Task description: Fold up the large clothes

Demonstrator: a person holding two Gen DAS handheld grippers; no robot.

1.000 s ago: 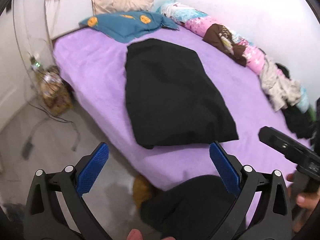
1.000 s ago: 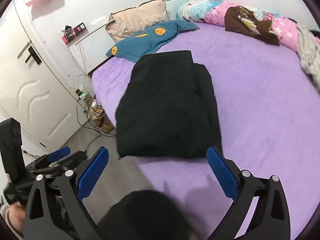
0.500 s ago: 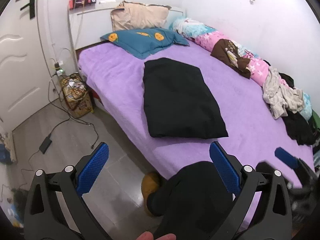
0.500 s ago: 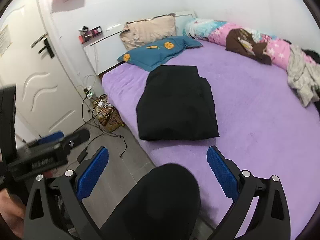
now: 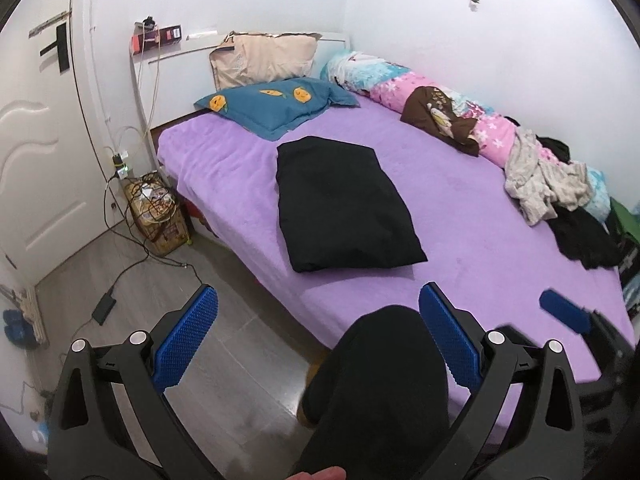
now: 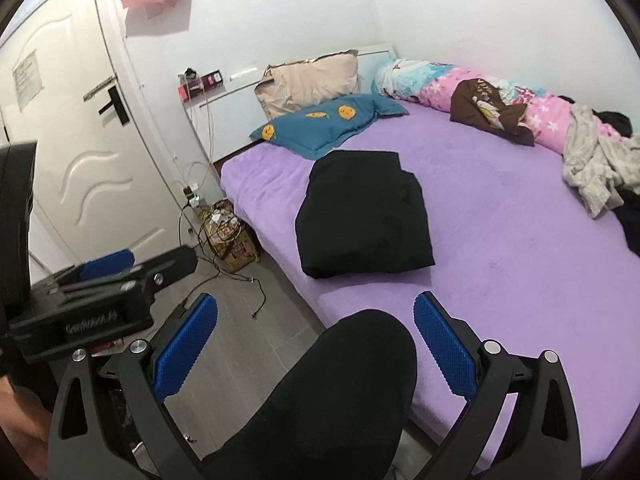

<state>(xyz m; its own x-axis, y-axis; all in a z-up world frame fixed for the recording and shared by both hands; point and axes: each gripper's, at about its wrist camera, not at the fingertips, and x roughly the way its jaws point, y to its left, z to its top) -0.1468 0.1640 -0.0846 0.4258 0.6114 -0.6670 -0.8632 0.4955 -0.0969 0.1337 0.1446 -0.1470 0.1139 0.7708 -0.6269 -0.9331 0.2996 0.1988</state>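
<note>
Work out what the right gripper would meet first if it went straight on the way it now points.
Probably the person's black-clad knee, which sits low between the open jaws of the right gripper. Past it lies the purple bed, with the folded black garment further on. Depth is hard to judge in this fisheye view.

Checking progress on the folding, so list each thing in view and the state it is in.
black garment: folded, flat on the bed
left gripper: jaws open, empty
right gripper: jaws open, empty
grey clothes: crumpled, unfolded
door: shut
teal pillow: flat at the bed's head
</note>
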